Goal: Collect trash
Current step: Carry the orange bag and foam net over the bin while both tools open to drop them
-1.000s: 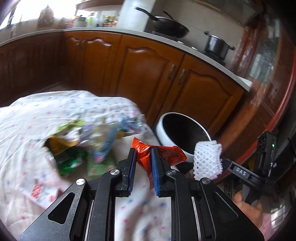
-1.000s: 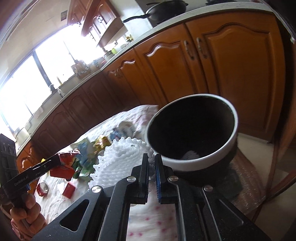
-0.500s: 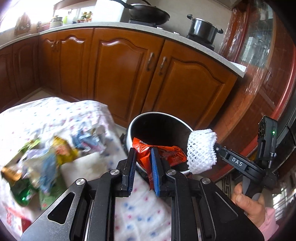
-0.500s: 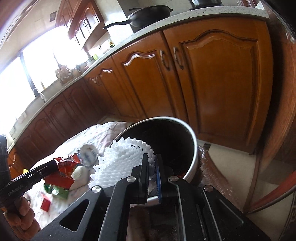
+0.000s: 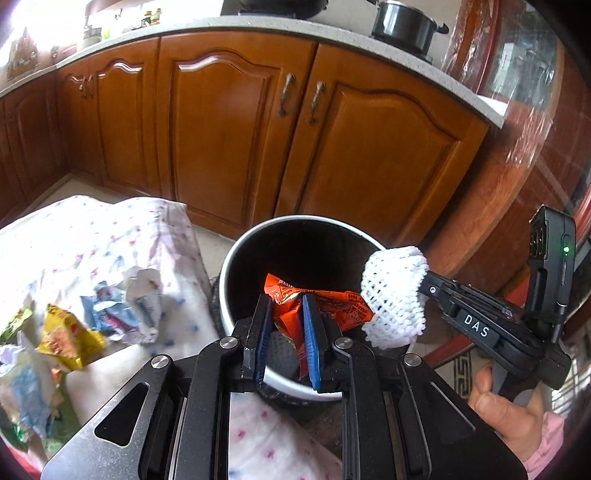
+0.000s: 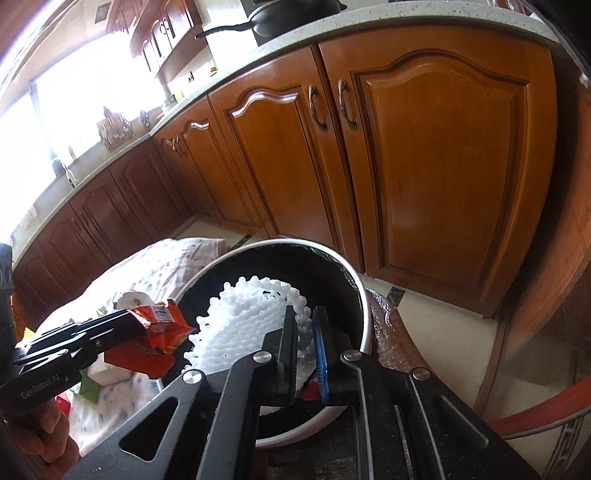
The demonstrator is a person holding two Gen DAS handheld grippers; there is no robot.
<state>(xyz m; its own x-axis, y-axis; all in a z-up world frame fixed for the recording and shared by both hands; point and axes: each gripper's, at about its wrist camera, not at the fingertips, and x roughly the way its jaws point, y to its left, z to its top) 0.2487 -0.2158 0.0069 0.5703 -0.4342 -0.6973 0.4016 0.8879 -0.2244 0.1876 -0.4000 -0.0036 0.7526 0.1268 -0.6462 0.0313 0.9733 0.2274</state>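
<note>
A round bin [image 5: 236, 258] with a white rim and black inside stands beside the table. My left gripper [image 5: 286, 299] is shut on an orange-red snack wrapper [image 5: 332, 306], held over the bin's mouth. My right gripper [image 6: 304, 314] is shut on a white foam net sleeve [image 6: 251, 317], also above the opening. In the left wrist view the foam net sleeve [image 5: 393, 295] hangs at the bin's right rim, almost touching the wrapper. In the right wrist view the wrapper [image 6: 162, 332] sits at the tip of the left gripper [image 6: 136, 321], over the bin's [image 6: 364, 295] left edge.
The table with a floral cloth [image 5: 92, 240] lies left of the bin and carries several loose wrappers [image 5: 66, 336]. Wooden cabinets [image 5: 221, 129] run close behind. A pot [image 5: 400, 22] stands on the counter. A hand [image 5: 509, 413] grips the right tool.
Both grippers have carried their loads from above the table to over the bin's mouth. The wrapper and the foam net stay clamped.
</note>
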